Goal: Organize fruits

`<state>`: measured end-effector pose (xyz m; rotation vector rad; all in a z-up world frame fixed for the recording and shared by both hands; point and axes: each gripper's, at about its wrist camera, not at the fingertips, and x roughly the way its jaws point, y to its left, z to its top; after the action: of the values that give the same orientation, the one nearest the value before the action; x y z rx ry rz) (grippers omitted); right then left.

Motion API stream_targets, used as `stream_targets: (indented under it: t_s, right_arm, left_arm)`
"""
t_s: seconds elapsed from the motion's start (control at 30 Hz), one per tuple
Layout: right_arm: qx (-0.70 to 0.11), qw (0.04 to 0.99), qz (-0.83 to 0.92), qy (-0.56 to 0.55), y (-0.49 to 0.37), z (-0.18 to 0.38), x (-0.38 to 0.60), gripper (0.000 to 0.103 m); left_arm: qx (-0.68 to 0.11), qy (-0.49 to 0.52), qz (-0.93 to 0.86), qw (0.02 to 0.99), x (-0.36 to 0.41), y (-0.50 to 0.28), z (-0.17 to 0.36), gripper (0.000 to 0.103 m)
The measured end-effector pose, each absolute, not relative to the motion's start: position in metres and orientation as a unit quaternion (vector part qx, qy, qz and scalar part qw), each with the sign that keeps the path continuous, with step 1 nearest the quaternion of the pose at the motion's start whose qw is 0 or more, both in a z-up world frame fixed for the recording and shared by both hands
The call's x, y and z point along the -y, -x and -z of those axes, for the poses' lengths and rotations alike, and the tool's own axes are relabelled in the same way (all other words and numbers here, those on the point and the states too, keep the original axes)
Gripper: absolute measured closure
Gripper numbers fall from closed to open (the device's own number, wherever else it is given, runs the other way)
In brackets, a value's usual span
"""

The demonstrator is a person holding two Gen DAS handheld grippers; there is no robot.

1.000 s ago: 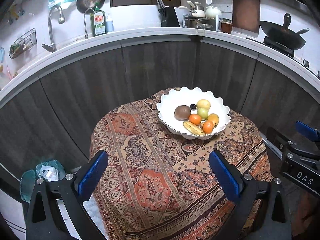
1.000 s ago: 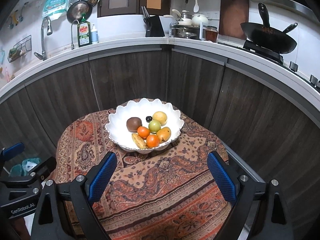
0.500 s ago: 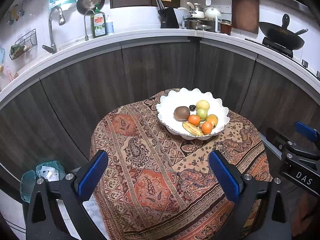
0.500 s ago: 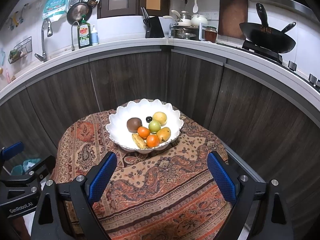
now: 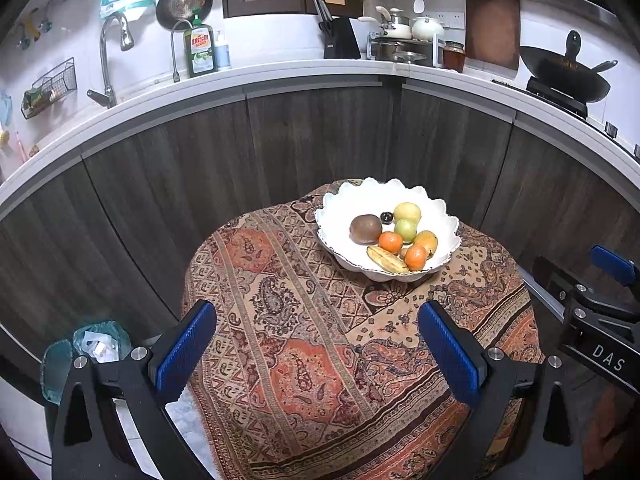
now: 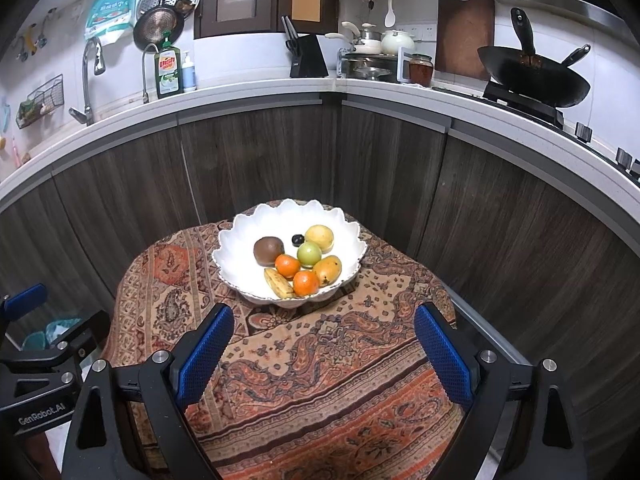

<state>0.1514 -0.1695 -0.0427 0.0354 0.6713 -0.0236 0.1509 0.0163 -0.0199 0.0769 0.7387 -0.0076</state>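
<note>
Fruit sitting in a scalloped white bowl (image 6: 240, 236)
Left gripper (image 5: 316, 344) and right gripper (image 6: 324, 344) are hovering at frame bottom, jaws apart, gripping nothing.

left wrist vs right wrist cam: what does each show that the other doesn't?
Left wrist only: the left claw from behind, open and empty; the right claw's "DAS" label; the whole blue-green bin.

Right wrist only: the right claw from behind, open and empty; the left claw's "GenRobot.AI" label; knobs past the wok.

Both: white bowl of fruit, patterned cloth, counter, sink tap, wok.
</note>
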Motion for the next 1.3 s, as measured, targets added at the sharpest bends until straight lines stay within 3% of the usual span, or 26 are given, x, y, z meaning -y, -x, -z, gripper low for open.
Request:
stream_targets:
  t_s: [1.3]
  right_arm:
    - [-0.333,0.942,0.019,-0.025,-0.1504,0.0455,0.1697,0.011]
  left_arm:
    - [-0.37,-0.035,0.007,0.928,-0.0157,-0.1524,0.0221,0.0]
